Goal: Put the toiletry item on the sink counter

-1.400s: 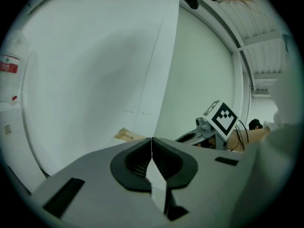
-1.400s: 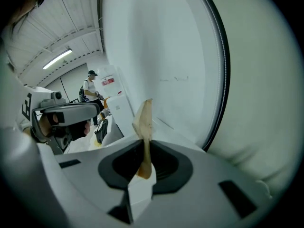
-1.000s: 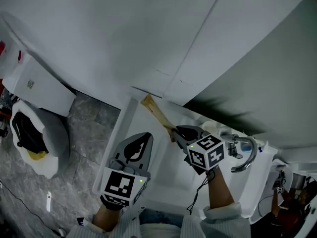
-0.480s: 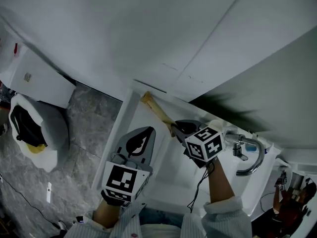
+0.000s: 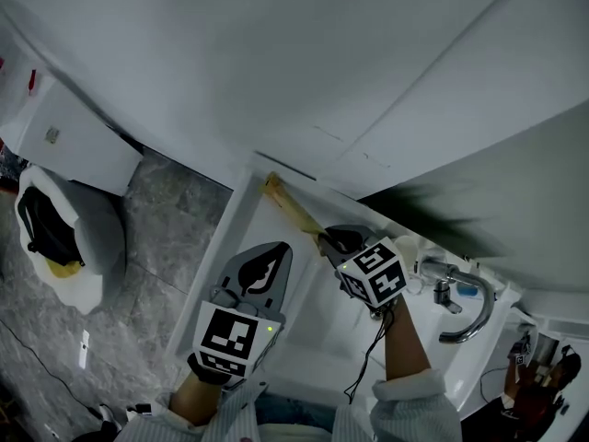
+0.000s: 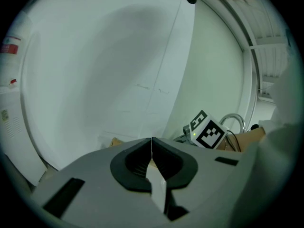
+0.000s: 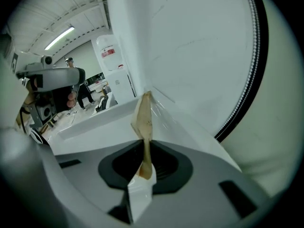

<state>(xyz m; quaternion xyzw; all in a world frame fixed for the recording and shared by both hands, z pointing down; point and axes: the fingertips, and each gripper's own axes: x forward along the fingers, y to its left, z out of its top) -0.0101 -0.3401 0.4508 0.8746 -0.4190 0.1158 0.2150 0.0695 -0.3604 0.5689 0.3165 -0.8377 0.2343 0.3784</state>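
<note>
Right gripper view showed the right tongs (image 7: 145, 148) pinching a flat tan toiletry item (image 7: 144, 118) by one end, its far tip over the white sink surface (image 7: 90, 122). The left tongs (image 6: 151, 146) were pressed together, empty. Best to lower it until it lay flat — then let go gently.

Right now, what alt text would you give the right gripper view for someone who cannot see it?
The right gripper pinches a thin tan toiletry item between its jaws. The item's far end is aimed at the back of the white sink counter, where it meets the wall.
</note>
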